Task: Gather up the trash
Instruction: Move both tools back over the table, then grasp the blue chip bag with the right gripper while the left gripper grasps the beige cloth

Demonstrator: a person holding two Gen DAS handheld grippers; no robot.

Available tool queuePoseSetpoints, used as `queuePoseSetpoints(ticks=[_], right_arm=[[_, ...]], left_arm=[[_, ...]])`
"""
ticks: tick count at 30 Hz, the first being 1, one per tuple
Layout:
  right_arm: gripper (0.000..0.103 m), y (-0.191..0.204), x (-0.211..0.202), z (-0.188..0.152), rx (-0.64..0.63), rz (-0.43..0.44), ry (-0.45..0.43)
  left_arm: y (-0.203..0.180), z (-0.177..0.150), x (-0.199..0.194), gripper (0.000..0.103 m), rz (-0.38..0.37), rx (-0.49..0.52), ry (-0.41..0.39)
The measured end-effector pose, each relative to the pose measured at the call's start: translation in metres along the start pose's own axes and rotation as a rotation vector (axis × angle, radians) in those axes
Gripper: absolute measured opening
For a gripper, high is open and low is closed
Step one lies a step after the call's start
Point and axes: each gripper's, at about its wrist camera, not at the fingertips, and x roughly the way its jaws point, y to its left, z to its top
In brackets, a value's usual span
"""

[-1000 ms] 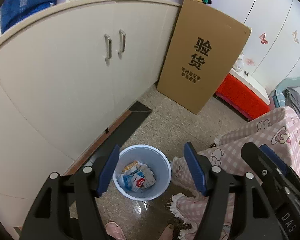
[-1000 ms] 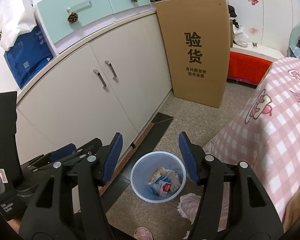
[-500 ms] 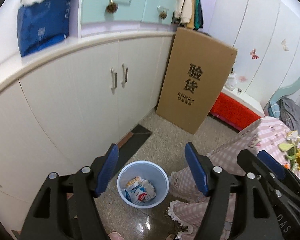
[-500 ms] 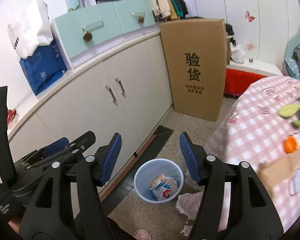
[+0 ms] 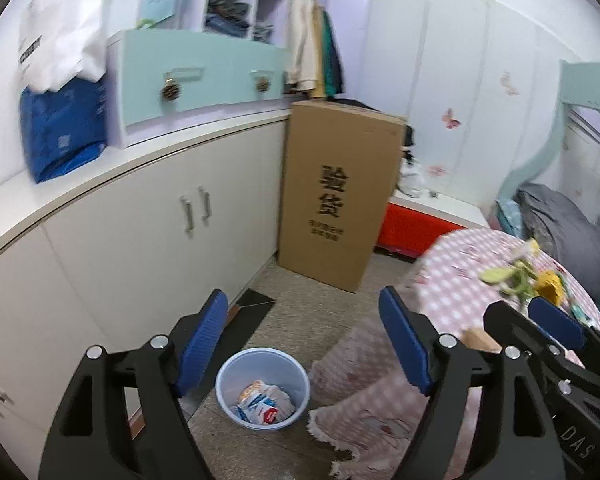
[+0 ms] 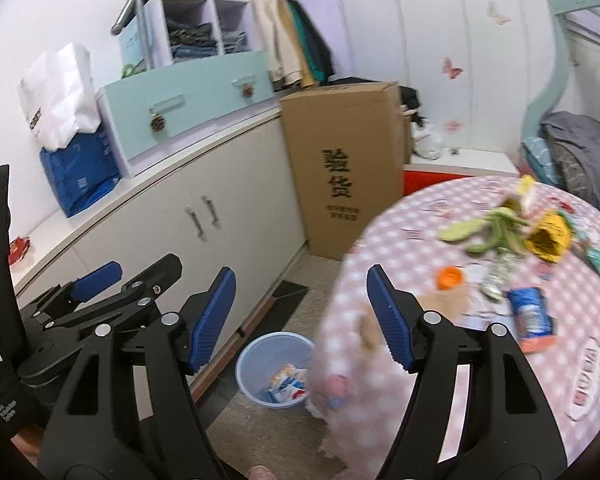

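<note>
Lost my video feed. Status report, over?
Both hand-held grippers, left and right, open, empty. Bin on floor holds wrappers. Blue packet on table. Nothing blocking.

We saw matt black plastic on the left gripper (image 5: 304,344), its ribbed blue pads (image 5: 204,336) looking rubbery. Below and between its fingers stood a pale blue plastic bin (image 5: 262,386), smooth and faintly translucent, holding glossy printed wrappers (image 5: 265,402). To its right hung a pink checked tablecloth (image 5: 444,280) — soft woven cloth with a frayed fringe. Ahead stood a matt brown cardboard box (image 5: 340,200); to the left, smooth cream cabinet doors (image 5: 140,232) with brushed metal handles (image 5: 196,212). The floor (image 5: 312,300) was speckled stone, slightly glossy. Beyond the right gripper (image 6: 300,312) lay a shiny blue foil packet (image 6: 530,312) — creased.
</note>
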Motion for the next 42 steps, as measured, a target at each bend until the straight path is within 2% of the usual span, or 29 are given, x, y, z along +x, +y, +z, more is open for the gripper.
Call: queuePoseSetpoints(ticks=[7,14,19,26,27,29,32,33,34,37,38,39,42], right_arm=[[0.07,-0.065,-0.034,-0.014,0.079,-0.117,-0.016],[0.07,-0.125,-0.048,-0.032,0.166,-0.213,0.012],[0.071,-0.151,-0.045,-0.044,0.201,-0.26,0.059],[0.071,-0.168,-0.025,-0.053,0.2,-0.262,0.151],[0.071,-0.17,-0.019,-0.052,0.194,-0.266,0.164],[0.071,-0.172,-0.008,-0.048,0.178,-0.282,0.188],[0.071,-0.177,0.008,-0.042,0.167,-0.293,0.216],[0.071,-0.178,0.012,-0.04,0.164,-0.294,0.219],[0.071,-0.179,0.017,-0.039,0.159,-0.3,0.226],[0.067,-0.181,0.031,-0.035,0.143,-0.298,0.259],[0.052,-0.182,0.037,-0.035,0.133,-0.305,0.276],[0.045,-0.183,0.04,-0.035,0.133,-0.305,0.288],[0.04,-0.186,0.04,-0.035,0.139,-0.299,0.278]], left_arm=[[-0.057,-0.016,-0.002,0.079,-0.09,0.121,0.035],[-0.106,-0.035,0.017,0.079,-0.157,0.235,0.114],[-0.13,-0.048,0.04,0.079,-0.184,0.284,0.171],[-0.143,-0.052,0.065,0.079,-0.205,0.285,0.208],[-0.144,-0.051,0.067,0.077,-0.212,0.284,0.205],[-0.149,-0.049,0.071,0.066,-0.234,0.29,0.209],[-0.159,-0.045,0.08,0.037,-0.256,0.304,0.235],[-0.161,-0.043,0.083,0.018,-0.263,0.306,0.245],[-0.165,-0.042,0.085,0.006,-0.278,0.315,0.254],[-0.171,-0.039,0.084,0.003,-0.288,0.338,0.224],[-0.171,-0.036,0.082,0.003,-0.29,0.328,0.209],[-0.17,-0.033,0.079,0.003,-0.302,0.308,0.193],[-0.164,-0.02,0.069,0.003,-0.358,0.233,0.151]])
